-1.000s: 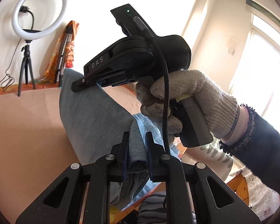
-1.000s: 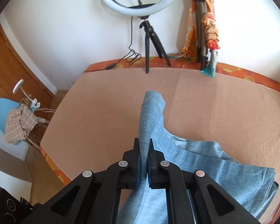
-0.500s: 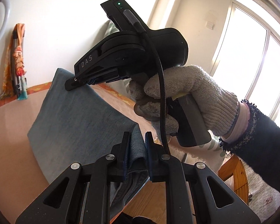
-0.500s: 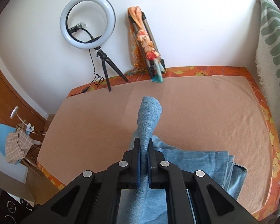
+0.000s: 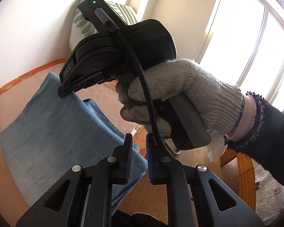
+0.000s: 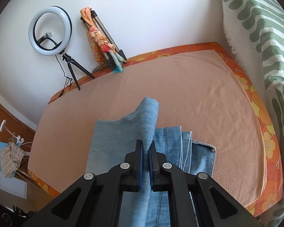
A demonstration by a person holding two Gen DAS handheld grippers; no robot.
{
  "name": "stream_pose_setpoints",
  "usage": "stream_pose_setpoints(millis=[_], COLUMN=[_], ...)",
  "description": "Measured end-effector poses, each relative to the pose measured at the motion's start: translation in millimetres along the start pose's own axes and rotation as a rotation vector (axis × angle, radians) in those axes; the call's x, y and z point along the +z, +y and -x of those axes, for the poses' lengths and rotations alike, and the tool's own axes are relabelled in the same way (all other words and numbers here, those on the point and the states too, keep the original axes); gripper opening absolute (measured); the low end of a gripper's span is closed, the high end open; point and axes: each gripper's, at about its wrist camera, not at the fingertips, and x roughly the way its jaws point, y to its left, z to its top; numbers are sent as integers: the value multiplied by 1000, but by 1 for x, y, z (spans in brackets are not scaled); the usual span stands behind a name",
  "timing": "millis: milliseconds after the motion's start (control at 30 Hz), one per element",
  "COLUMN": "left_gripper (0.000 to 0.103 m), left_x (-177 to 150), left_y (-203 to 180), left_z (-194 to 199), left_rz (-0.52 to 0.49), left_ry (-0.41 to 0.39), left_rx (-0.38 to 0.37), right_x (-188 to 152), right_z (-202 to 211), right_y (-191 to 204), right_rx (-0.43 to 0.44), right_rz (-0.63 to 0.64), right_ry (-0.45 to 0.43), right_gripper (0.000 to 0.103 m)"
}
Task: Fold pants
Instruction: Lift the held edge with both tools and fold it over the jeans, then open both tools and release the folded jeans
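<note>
Left gripper point(image 5: 138, 147), left wrist view: jaws parted with a clear gap, nothing between them; wood floor and the bed's orange edge show through the gap. Pants point(image 5: 53, 143), blue denim, lie folded on the peach bed cover point(image 5: 7, 185) just left of the left finger, the fold edge running under it; cannot tell if the finger touches the cloth. Right gripper point(image 5: 66, 91) seen from the side, up and across the frame, held by a gloved right hand point(image 5: 179, 94); its tip pinches the far upper corner of the denim. Black cable point(image 5: 142, 87) runs down over the glove. Window point(image 5: 255, 43) bright at right; green-patterned cushion point(image 5: 81, 20) behind the gripper body.

Right wrist view: right gripper point(image 6: 146, 151) clamped on a raised ridge of pants point(image 6: 149, 117), fabric standing up between the pads and curling over ahead of them. Rest of the denim lies flat on the bed cover point(image 6: 198, 98), a plain folded panel to the left and stacked hems with white stitching to the right. Ring light point(image 6: 50, 31) on a small tripod and a folded tripod with scarf point(image 6: 102, 41) lean at the far wall. Green-striped cushion point(image 6: 265, 37) at right.
</note>
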Motion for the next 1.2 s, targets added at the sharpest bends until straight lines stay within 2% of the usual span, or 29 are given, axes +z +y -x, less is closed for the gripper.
stream_pose_setpoints(millis=[100, 233, 300, 333, 500, 533, 600, 633, 667, 833, 933, 967, 1000, 1033, 1133, 1200], left_gripper=[10, 10, 10, 15, 18, 21, 34, 52, 58, 58, 58, 58, 58, 58, 58, 58], left_x=[-5, -15, -20, -21, -37, -41, -46, -48, -52, -57, -59, -62, -64, -66, -72, -76], left_y=[3, 8, 14, 21, 35, 41, 55, 64, 71, 105, 123, 129, 135, 140, 154, 162], left_z=[-10, -4, 7, 13, 55, 61, 74, 79, 84, 93, 83, 82, 79, 77, 74, 72], left_rz=[-7, -7, 10, 18, 62, 78, 116, 135, 153, 228, 289, 313, 334, 354, 416, 465], left_ry=[36, 53, 47, 43, 7, 1, -13, -20, -29, -26, -11, -8, -2, 1, 1, -4], left_rx=[-2, 18, 25, 38, 111, 129, 153, 170, 188, 235, 224, 223, 223, 221, 181, 149], right_x=[-10, -16, -18, -19, -22, -23, -24, -25, -27, -37, -44, -46, -49, -51, -58, -61], right_z=[-9, -16, -18, -20, -26, -27, -28, -28, -28, -28, -24, -21, -19, -16, -9, -8], right_y=[-16, -34, -34, -34, -38, -41, -47, -49, -52, -63, -69, -71, -72, -73, -75, -78], right_rx=[-12, 20, 8, -5, -52, -56, -65, -73, -85, -53, -12, -8, -6, -10, 18, 20], right_rz=[-22, -74, -68, -60, -61, -66, -79, -83, -84, -109, -133, -136, -138, -137, -111, -99], right_ry=[11, -1, -3, -4, -1, -1, -2, -3, -2, 2, -6, -8, -11, -22, -42, -42], right_gripper=[3, 3, 3, 3, 2, 2, 1, 1, 0, 1, 7, 14, 36, 45, 59, 76])
